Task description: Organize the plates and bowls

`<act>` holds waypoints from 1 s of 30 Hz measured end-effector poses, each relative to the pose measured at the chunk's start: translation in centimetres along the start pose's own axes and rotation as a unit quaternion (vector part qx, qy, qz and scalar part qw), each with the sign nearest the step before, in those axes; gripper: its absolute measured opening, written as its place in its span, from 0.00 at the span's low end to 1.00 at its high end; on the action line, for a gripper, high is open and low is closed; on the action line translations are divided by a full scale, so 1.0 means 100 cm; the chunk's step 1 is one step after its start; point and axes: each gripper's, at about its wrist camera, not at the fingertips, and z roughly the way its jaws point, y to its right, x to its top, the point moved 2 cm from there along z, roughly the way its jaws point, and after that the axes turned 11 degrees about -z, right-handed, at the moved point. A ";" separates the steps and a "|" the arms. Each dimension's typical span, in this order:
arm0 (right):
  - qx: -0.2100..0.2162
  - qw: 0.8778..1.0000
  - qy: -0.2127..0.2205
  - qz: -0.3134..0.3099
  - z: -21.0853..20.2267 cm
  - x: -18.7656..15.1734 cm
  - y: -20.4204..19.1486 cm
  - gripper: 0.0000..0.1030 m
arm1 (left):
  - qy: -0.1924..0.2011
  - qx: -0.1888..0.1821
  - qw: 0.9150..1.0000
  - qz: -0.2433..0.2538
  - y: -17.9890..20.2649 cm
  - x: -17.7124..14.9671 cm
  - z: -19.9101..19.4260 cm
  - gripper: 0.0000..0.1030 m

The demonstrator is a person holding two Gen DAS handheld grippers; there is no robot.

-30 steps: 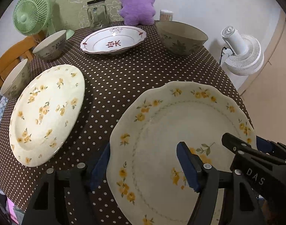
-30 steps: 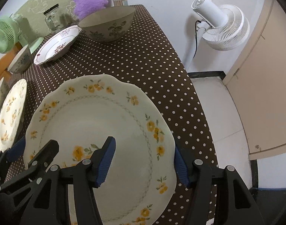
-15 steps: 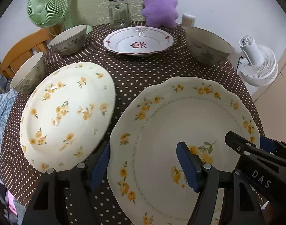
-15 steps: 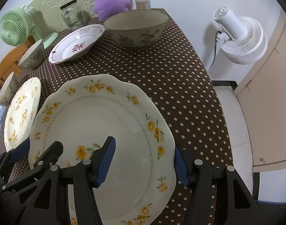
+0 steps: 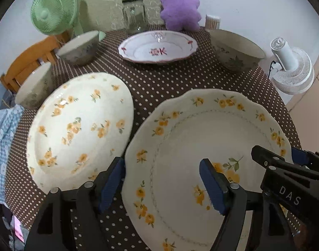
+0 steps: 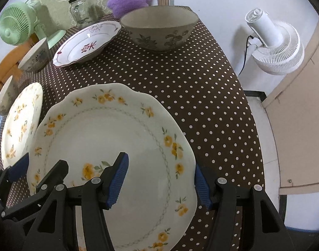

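Both grippers straddle opposite rims of the scalloped plate (image 5: 203, 146) at the near right of the dotted surface (image 5: 165, 83). The left gripper (image 5: 163, 185) has its fingers wide, one outside the plate's left rim, one over its well. The right gripper (image 6: 161, 183) likewise spans the right rim, fingers wide. A second yellow-flowered plate (image 5: 80, 129) lies just beside it on the left; the red-patterned plate (image 5: 157, 47) and three bowls sit farther back.
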 end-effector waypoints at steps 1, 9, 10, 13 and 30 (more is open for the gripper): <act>0.005 1.000 0.000 -0.001 -0.001 0.000 0.001 0.63 | 0.004 0.003 1.000 0.003 0.000 0.000 -0.003 0.79; 0.007 0.999 0.047 -0.018 -0.042 0.012 -0.002 0.82 | 0.032 0.015 0.999 -0.015 -0.020 0.022 -0.034 0.86; 0.007 0.998 0.053 -0.020 -0.047 0.014 -0.004 0.84 | 0.038 0.016 0.999 -0.016 -0.024 0.025 -0.039 0.87; 0.009 0.998 0.069 -0.011 -0.064 0.018 -0.013 0.87 | 0.050 0.011 0.999 -0.018 -0.038 0.034 -0.050 0.88; -0.050 0.991 0.126 0.021 -0.127 0.036 -0.114 0.88 | 0.077 -0.037 0.996 0.000 -0.126 0.075 -0.079 0.88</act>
